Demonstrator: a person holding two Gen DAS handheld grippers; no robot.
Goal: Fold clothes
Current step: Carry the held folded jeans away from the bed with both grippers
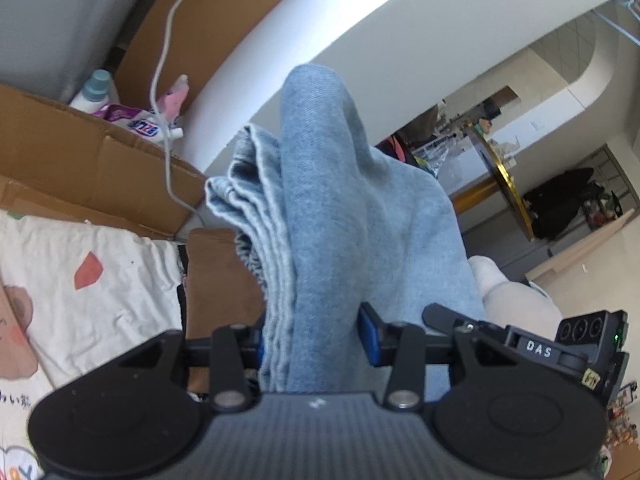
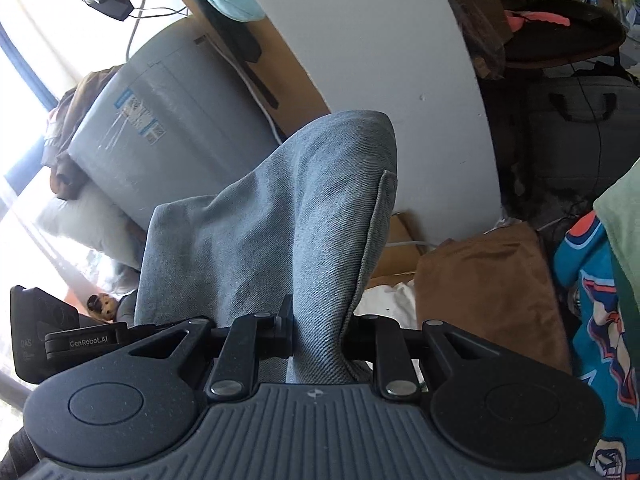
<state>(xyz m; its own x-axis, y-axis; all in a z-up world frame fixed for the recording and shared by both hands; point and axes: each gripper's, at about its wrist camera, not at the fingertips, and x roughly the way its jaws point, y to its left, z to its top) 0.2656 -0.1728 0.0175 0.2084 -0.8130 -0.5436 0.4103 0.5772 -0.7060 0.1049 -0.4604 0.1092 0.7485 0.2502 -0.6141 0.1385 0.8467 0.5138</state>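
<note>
Two grippers I operate clamp one blue garment (image 1: 320,208): left gripper (image 1: 312,336) and right gripper (image 2: 320,328) each pinch bunched fabric, held up before the white pillar (image 2: 360,40).

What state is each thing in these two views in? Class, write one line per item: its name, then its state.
left gripper: shut on the blue denim garment.
right gripper: shut on the blue denim garment.
blue denim garment: bunched in layers, lifted, held between both grippers' fingers.
white printed cloth: lying spread out, wrinkled.
brown cloth: lying folded flat.
cardboard box: open, flap out.
</note>
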